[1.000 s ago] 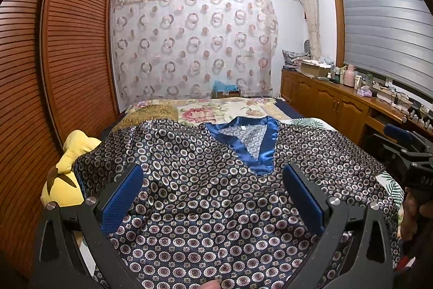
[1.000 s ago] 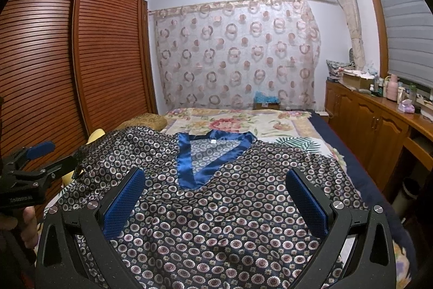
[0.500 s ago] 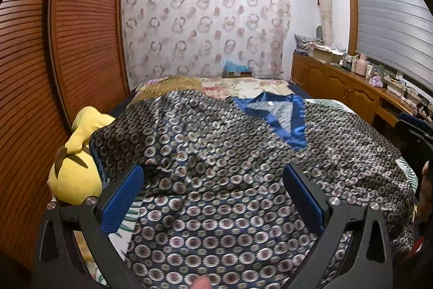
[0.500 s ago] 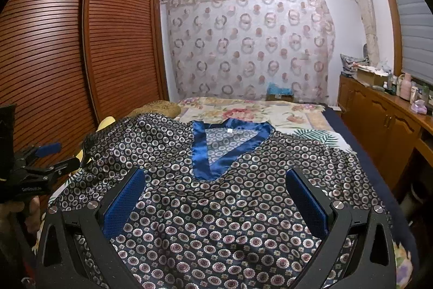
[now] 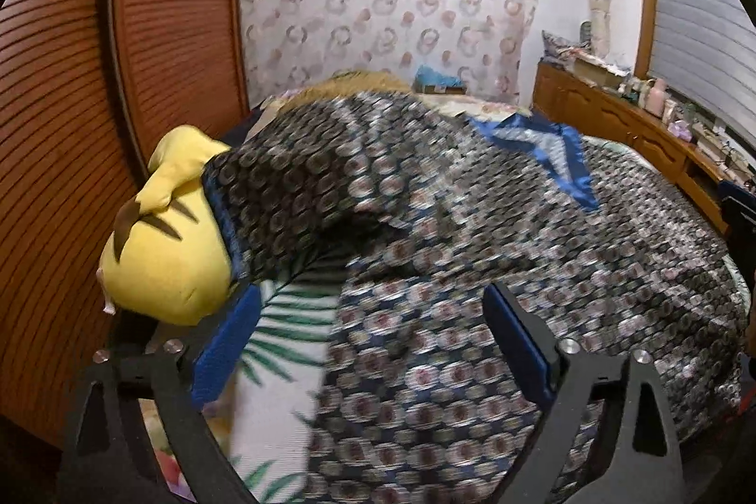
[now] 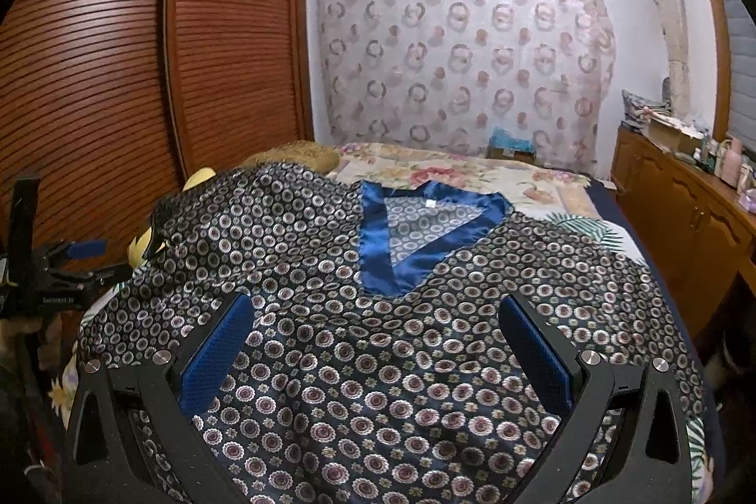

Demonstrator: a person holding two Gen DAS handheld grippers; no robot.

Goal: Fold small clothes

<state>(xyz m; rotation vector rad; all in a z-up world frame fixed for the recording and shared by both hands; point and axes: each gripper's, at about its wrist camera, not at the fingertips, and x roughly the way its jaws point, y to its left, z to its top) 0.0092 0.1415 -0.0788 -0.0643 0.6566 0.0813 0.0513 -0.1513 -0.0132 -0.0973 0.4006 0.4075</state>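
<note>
A dark satin top (image 6: 387,343) with a ring print and a blue V-neck band (image 6: 416,230) lies spread front-up on the bed. In the left wrist view the top (image 5: 472,268) looks blurred, and its left sleeve (image 5: 293,197) drapes over a yellow plush toy (image 5: 165,239). My left gripper (image 5: 373,343) is open and empty, above the top's left edge near the sleeve. My right gripper (image 6: 378,353) is open and empty, above the lower middle of the top. The left gripper also shows at the left edge of the right wrist view (image 6: 71,263).
The bed has a floral and leaf-print cover (image 6: 472,173). A slatted wooden wardrobe (image 6: 118,79) runs along the left. A wooden counter (image 6: 685,211) with bottles and boxes runs along the right. A patterned curtain (image 6: 463,64) hangs at the back.
My left gripper has swung left and down toward the sleeve and the plush toy, so the bedcover shows beside the top. My right gripper has dropped a little and stayed open.
</note>
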